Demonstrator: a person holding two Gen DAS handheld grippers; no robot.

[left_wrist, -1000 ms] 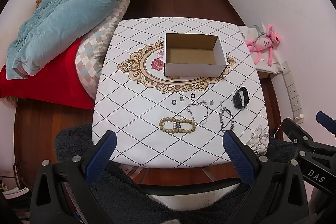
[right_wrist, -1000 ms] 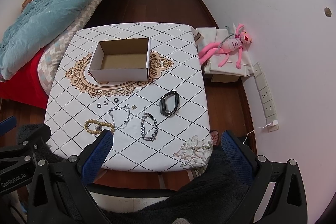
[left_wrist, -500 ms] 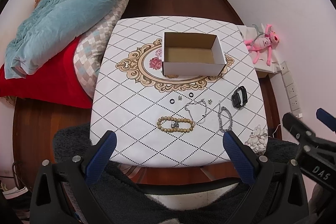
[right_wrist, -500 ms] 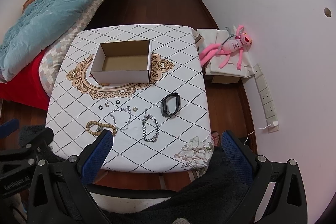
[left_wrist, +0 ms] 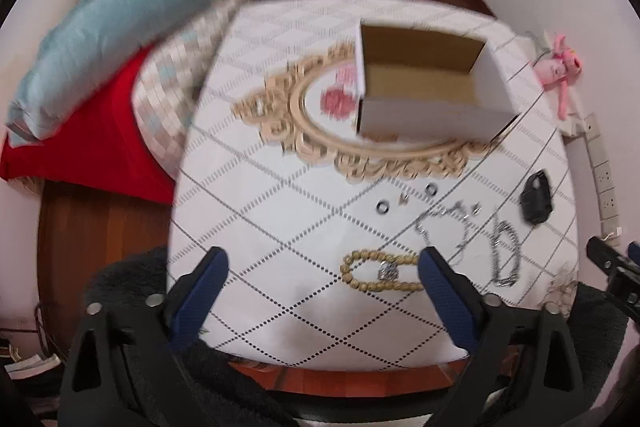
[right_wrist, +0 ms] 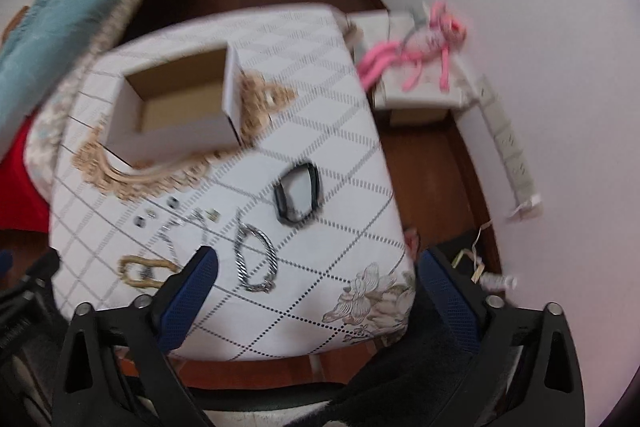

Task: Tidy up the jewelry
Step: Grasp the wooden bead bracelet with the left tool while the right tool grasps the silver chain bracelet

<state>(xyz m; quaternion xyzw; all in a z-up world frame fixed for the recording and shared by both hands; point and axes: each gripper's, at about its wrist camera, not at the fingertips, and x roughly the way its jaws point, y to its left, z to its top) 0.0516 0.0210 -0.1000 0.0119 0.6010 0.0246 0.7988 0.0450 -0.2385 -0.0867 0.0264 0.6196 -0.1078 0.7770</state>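
On the white patterned table stands an open cardboard box, nothing visible inside. In front of it lie two small dark rings, a thin silver chain, a wooden bead bracelet, a thick silver chain bracelet and a black band. My left gripper hangs above the near edge, left of the bead bracelet, its jaws closing with nothing between them. My right gripper hangs above the thick chain bracelet, its jaws closing too and holding nothing. Both views are motion-blurred.
A bed with a blue quilt and red sheet adjoins the table's left side. A pink plush toy lies on a low stand to the right, below wall sockets. Dark fuzzy fabric sits at the near edge.
Both grippers have dropped toward the table, so the jewelry looks larger and closer. The fingers of each stand slightly nearer together. Nothing on the table has moved.
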